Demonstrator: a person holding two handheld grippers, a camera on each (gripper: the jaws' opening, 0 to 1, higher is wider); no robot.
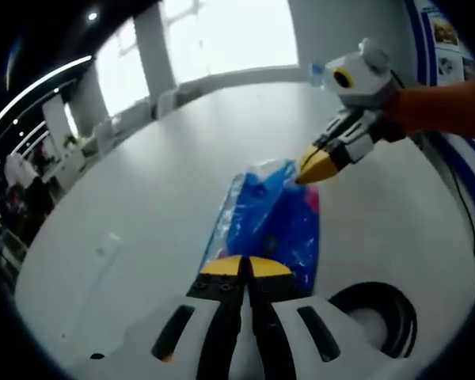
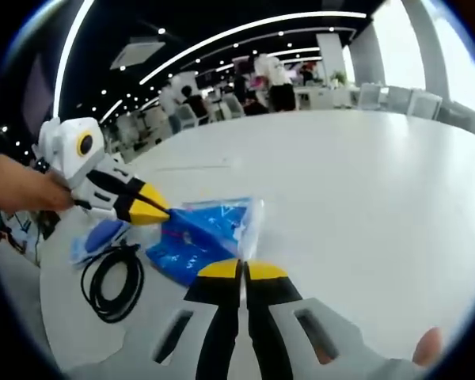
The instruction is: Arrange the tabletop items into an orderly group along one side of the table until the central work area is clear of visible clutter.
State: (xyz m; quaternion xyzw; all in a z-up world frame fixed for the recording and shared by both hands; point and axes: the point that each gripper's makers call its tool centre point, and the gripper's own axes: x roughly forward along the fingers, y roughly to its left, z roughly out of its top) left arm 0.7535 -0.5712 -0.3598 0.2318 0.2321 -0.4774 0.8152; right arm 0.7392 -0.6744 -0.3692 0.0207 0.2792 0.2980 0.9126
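A white table (image 2: 364, 182) carries a blue plastic packet (image 1: 273, 214) near its edge, contents unreadable. Beside it lies a coiled black cable (image 2: 111, 281), half cut off in the left gripper view. Both the left gripper (image 1: 245, 267) and the right gripper (image 2: 241, 271) pinch the packet's opposite ends, jaws closed.

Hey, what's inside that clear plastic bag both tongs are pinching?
Inside the clear plastic bag I see folded blue material with a pink patch along one edge in the left gripper view. What lies beneath the folds is covered.
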